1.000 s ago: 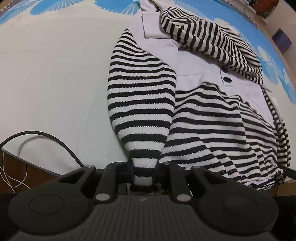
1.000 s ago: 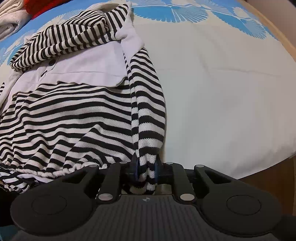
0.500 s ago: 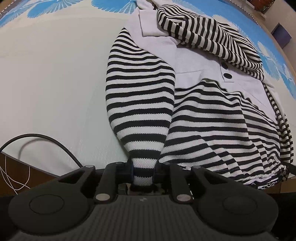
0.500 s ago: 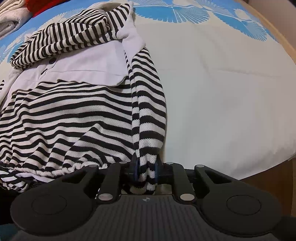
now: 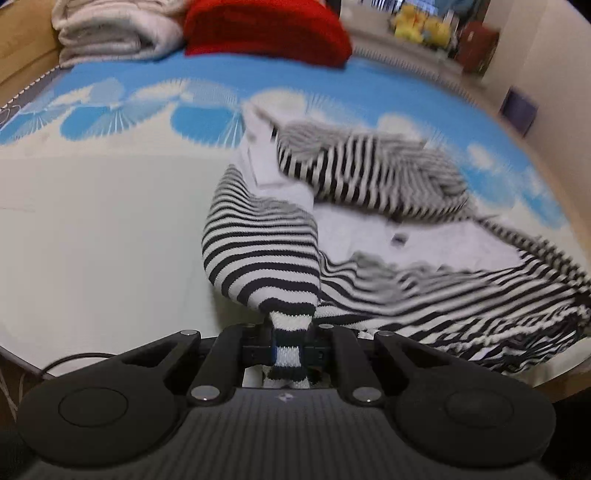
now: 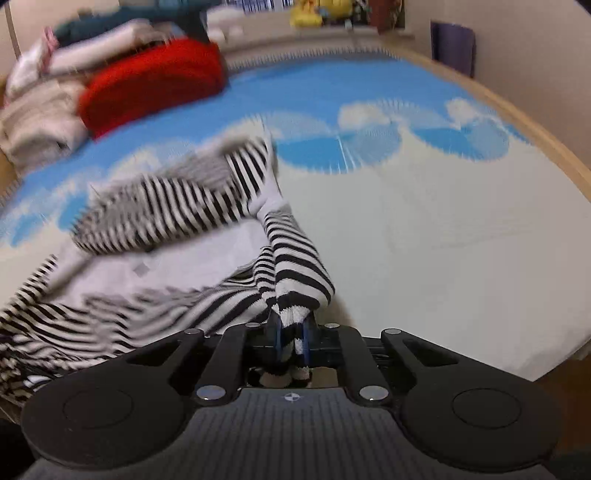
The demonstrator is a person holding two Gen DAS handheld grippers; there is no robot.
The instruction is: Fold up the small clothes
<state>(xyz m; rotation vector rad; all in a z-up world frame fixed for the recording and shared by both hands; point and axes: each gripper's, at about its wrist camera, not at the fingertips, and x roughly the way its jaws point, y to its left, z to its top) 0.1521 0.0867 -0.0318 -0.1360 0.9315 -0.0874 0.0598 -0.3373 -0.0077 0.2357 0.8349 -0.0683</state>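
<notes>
A black-and-white striped hooded top with a white chest panel lies on the bed; it also shows in the right wrist view. My left gripper is shut on the cuff of its left sleeve, lifted off the bed. My right gripper is shut on the cuff of its right sleeve, also raised. The striped hood lies folded over the top's far end. Both views are blurred by motion.
The bed sheet is pale with blue fan prints at the far end. Folded beige towels and a red garment lie at the far end. The bed's wooden edge runs along the right.
Both grippers have lifted and tilted up with the sleeve cuffs, so the far end of the bed and the stacked clothes have come into view. The sleeves now hang slack and bunched.
</notes>
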